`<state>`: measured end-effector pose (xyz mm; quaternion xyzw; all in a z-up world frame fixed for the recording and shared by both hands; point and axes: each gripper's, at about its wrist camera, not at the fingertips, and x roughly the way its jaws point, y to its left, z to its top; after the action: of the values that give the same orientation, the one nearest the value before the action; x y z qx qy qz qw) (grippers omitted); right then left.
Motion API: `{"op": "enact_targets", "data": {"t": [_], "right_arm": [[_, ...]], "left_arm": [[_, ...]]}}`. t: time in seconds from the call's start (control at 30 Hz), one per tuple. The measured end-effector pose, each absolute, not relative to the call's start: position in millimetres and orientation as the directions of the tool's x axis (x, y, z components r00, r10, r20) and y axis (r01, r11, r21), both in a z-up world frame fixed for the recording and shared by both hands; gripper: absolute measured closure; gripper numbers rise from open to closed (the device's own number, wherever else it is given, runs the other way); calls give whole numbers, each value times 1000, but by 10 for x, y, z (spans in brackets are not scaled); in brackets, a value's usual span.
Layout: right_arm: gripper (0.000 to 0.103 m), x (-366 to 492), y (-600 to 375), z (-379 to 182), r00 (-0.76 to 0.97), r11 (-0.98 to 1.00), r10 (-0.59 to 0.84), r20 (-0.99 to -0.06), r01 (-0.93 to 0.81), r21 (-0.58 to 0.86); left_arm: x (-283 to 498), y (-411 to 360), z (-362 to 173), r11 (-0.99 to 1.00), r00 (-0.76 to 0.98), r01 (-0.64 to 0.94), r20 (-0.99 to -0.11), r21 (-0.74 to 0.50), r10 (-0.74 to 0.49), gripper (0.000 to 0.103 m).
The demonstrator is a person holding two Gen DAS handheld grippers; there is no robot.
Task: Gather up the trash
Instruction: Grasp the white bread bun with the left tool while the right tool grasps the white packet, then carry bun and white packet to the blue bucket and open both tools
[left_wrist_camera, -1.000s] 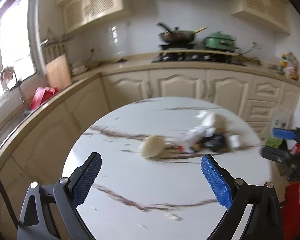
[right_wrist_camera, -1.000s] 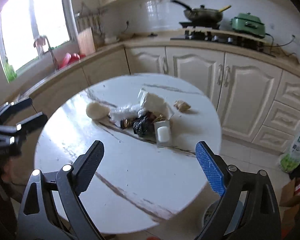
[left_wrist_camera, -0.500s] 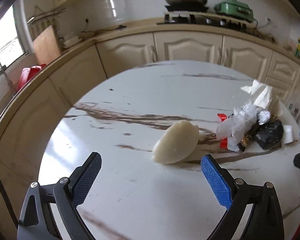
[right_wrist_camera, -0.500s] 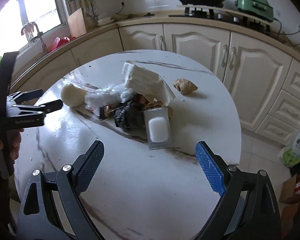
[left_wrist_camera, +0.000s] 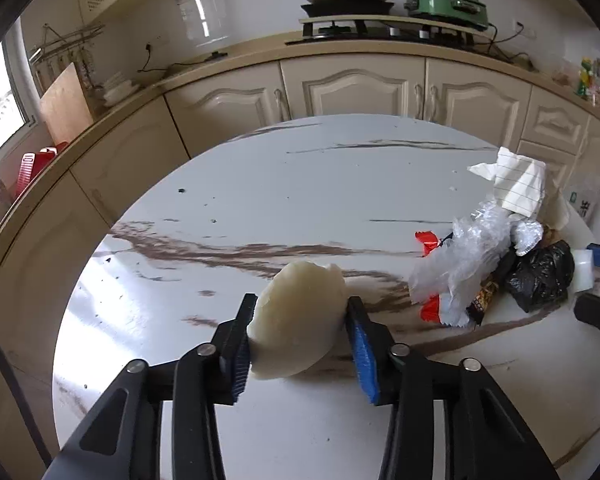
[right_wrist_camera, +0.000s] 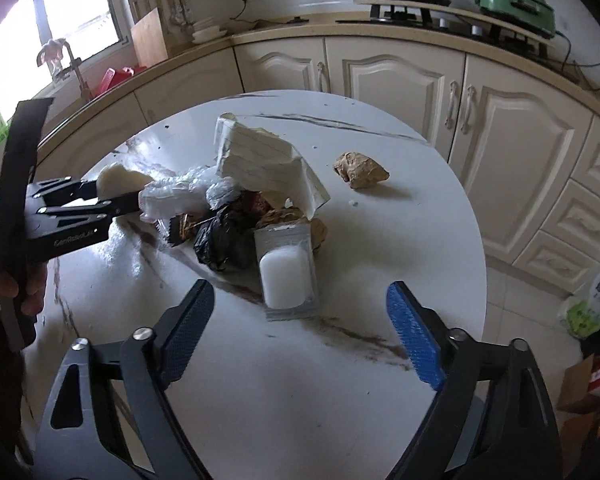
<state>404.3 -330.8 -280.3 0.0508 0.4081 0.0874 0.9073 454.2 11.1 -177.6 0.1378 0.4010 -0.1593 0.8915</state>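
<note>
Sitting between the two blue-padded fingers of the left gripper (left_wrist_camera: pixel 300 338) is a pale, cream-white lump (left_wrist_camera: pixel 298 320), rounded and waxy, with an uneven lip along its upper edge. Both pads are pressing against its sides, so the left gripper is clamping it, low over the round white marble table (left_wrist_camera: pixel 260 200); whether the lump is touching the tabletop cannot be told. In the right wrist view the same lump (right_wrist_camera: pixel 118 182) is showing past the left tool's black fingers.

Just beside it a heap of rubbish is lying on the table: crumpled clear plastic (left_wrist_camera: pixel 460 260), a red wrapper (left_wrist_camera: pixel 428 240), a black bag (left_wrist_camera: pixel 540 276), a folded sheet of lined paper (right_wrist_camera: pixel 260 160) leaning over the top, and a clear blister pack with a white block (right_wrist_camera: pixel 286 276) at the near edge. A brown crumpled wad (right_wrist_camera: pixel 360 170) is lying apart from the heap, toward the cabinets (right_wrist_camera: pixel 400 88).

The right gripper (right_wrist_camera: pixel 300 340) is hovering over the table with its fingers spread wide, gripping nothing, the blister pack lying ahead of the gap.
</note>
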Motion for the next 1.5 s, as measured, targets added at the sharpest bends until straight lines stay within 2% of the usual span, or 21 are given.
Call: {"op": "enact_targets", "data": {"t": [0.13,0.27,0.33,0.4,0.67,0.97,1.23,1.5], "right_arm": [[41,4105,-3292,-2805,645,976,216,-733,-131,172],[45,4156,-3244,-2801,639,976,217,-738,-138,167],[54,4165,-3229,-2793,637,974,225,-737,-148,170],[75,4162,-3208,-2785,631,973,229,-741,-158,166],[75,3849,-3160,-2611,662,968,250,-707,-182,173],[75,3079,-3229,-2060,743,957,288,-604,-222,184],[75,2230,-3823,-1778,816,967,241,-525,-156,202],[76,1555,-4824,-1991,832,973,99,-545,33,228]], "left_arm": [[4407,264,-1652,919,644,384,-740,92,-196,69],[4122,399,-1480,918,669,383,-716,100,-201,70],[3956,449,-1397,917,679,386,-704,102,-207,70],[3798,482,-1316,918,687,384,-696,103,-210,70],[3234,499,-1070,919,706,380,-673,100,-218,70],[2520,107,-710,904,726,417,-632,91,-271,70],[2038,-745,-529,842,690,534,-614,76,-383,70],[1832,-1864,-662,737,591,672,-649,67,-480,70]]}}
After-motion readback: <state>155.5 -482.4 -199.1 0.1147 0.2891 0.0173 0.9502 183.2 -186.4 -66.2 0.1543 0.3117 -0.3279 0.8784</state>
